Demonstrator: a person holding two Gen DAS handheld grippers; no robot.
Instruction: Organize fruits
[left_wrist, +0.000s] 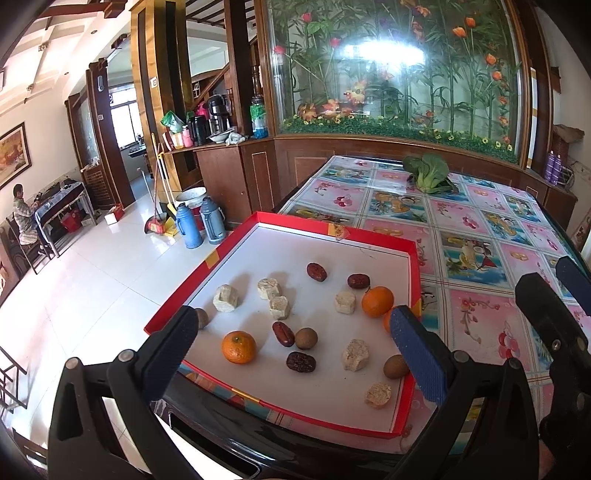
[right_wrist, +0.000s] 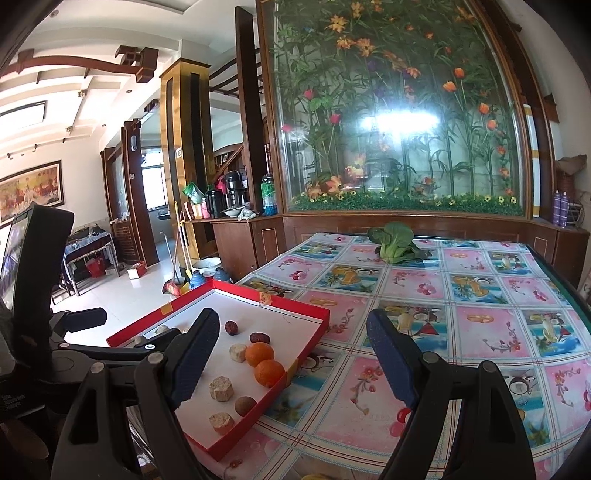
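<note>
Two grippers hang over the near end of a table under a fruit-print cloth, both with fingers spread wide and nothing between them.

Biggest of the task's things is the red tray with a white floor, lying ahead of and partly between the left gripper fingers; seen from the right gripper, it sits off beyond the left finger, which overlaps its near corner.

Scattered loose on that floor, mixed rather than grouped, are the fruits and snacks. One tangerine rests just inside the left finger of the left gripper. Another tangerine lies beside the right finger, with a third orange fruit half hidden behind that finger. Pale crumbly cakes are dotted across the middle. Dark red dates and round brown longans lie between the two fingers, some nearly touching.

Judging by the spread, the pieces lie unsorted, and the wide stance of the left fingers suits closing on any one of them.
</note>
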